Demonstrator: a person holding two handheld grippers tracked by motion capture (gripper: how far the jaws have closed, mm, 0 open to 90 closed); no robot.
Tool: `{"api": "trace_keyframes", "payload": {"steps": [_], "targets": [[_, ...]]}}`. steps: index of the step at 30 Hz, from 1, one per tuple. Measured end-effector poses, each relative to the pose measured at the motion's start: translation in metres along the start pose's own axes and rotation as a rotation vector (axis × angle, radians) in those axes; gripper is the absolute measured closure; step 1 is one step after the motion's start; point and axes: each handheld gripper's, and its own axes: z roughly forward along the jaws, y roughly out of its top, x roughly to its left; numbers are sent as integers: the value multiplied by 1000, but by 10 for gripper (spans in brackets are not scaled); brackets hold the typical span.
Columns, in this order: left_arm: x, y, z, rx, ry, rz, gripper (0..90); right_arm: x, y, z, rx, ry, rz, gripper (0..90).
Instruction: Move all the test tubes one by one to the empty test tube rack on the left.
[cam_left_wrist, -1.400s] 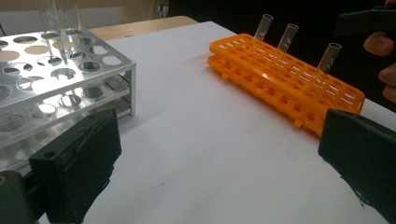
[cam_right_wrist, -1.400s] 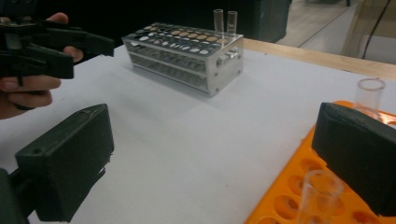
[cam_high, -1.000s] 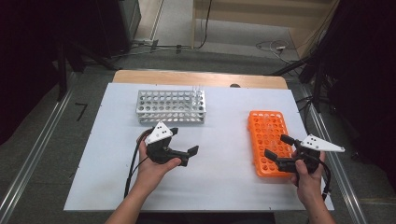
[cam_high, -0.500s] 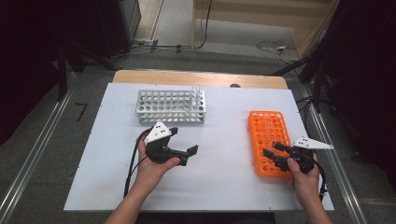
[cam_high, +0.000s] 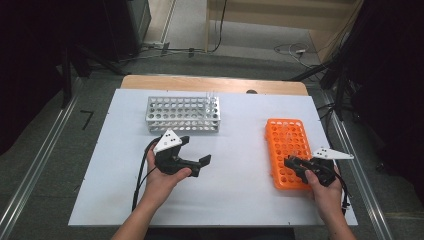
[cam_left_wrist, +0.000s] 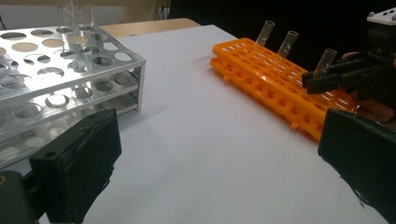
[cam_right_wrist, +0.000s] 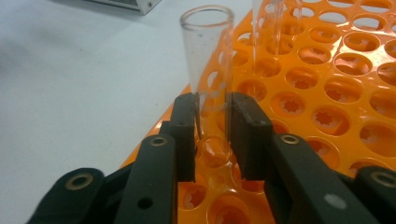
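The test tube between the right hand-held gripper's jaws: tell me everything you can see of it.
The test tube is clear glass or plastic, open at its round rim, apparently empty. It stands roughly upright, tilted slightly, its bottom in a hole at the near left edge of the orange rack. The right hand-held gripper has both black jaws pressed against its lower sides. In the left gripper view it rises above those jaws, with two more tubes farther along the rack.

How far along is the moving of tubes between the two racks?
Direction is unsure. Seemingly done: a tube or two stand in the metal rack. In hand: the right claw is shut on a tube standing in the orange rack, not lifted out. Left: two more tubes stand in that rack. The left claw is open and holds nothing.
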Motion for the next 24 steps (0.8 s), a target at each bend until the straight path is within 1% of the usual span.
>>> {"api": "trace_keyframes", "payload": {"steps": [4, 7, 9, 16, 20, 24], "targets": [[0, 0, 0, 1, 3, 1, 0, 0, 0, 0, 3, -9, -1, 725], [0, 0, 0, 1, 5, 4, 0, 0, 1, -1, 12, -8, -10, 729], [-1, 0, 0, 1, 4, 7, 0, 0, 2, -2, 9, -3, -9, 729], [-3, 2, -1, -3, 6, 17, 0, 4, 9, -11, -29, -20, -9, 730], [-4, 3, -2, -5, 5, 19, 0, 8, 13, -15, -48, -40, -16, 730], [-5, 4, -1, -5, 4, 23, 0, 12, 18, -21, -78, -45, -14, 730]]}}
